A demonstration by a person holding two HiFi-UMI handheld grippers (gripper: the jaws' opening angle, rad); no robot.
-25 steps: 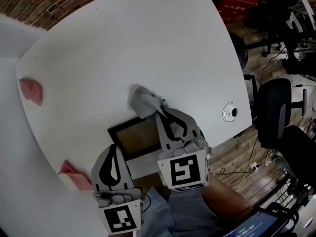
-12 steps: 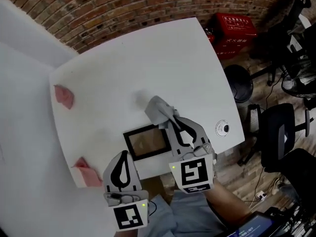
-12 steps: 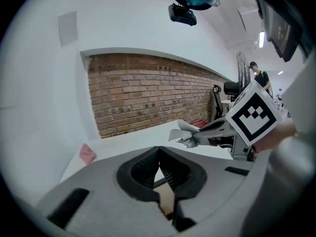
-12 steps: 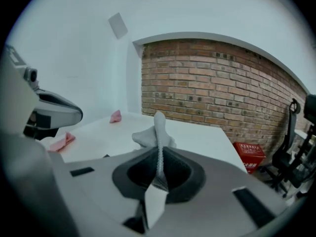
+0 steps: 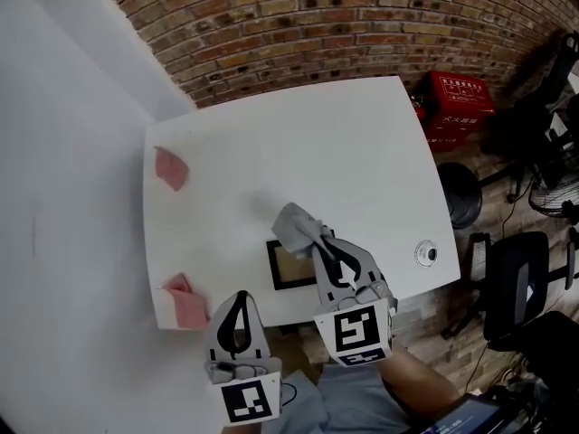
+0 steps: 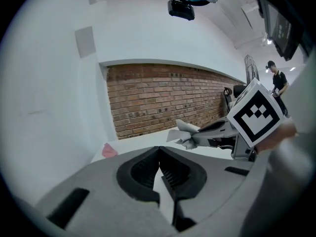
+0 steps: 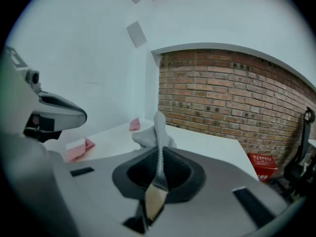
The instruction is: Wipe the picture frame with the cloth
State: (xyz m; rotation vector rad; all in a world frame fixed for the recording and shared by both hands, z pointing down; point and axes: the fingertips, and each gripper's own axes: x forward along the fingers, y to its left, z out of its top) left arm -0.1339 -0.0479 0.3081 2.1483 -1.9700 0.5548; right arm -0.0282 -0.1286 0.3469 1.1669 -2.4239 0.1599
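Note:
A dark picture frame (image 5: 288, 270) with a brown middle lies flat near the front edge of the white table (image 5: 344, 161). My right gripper (image 5: 317, 240) hangs over the frame's right side, shut on a grey cloth (image 5: 295, 223) that bunches out past its tips and hides the frame's upper right corner. In the right gripper view the cloth (image 7: 157, 131) runs as a thin strip between the closed jaws. My left gripper (image 5: 240, 297) is held left of the frame at the table's front edge, shut with nothing in it (image 6: 159, 149).
Two pink cloths lie on the table's left side, one at the back (image 5: 170, 168), one at the front corner (image 5: 185, 302). A round grommet (image 5: 425, 254) sits at the front right. A brick wall (image 5: 362, 16), a red crate (image 5: 461, 98) and office chairs (image 5: 520, 278) surround the table.
The head view has drawn back and up from the table, so it shows smaller. Both grippers rose with it; the right one still holds the cloth over the frame.

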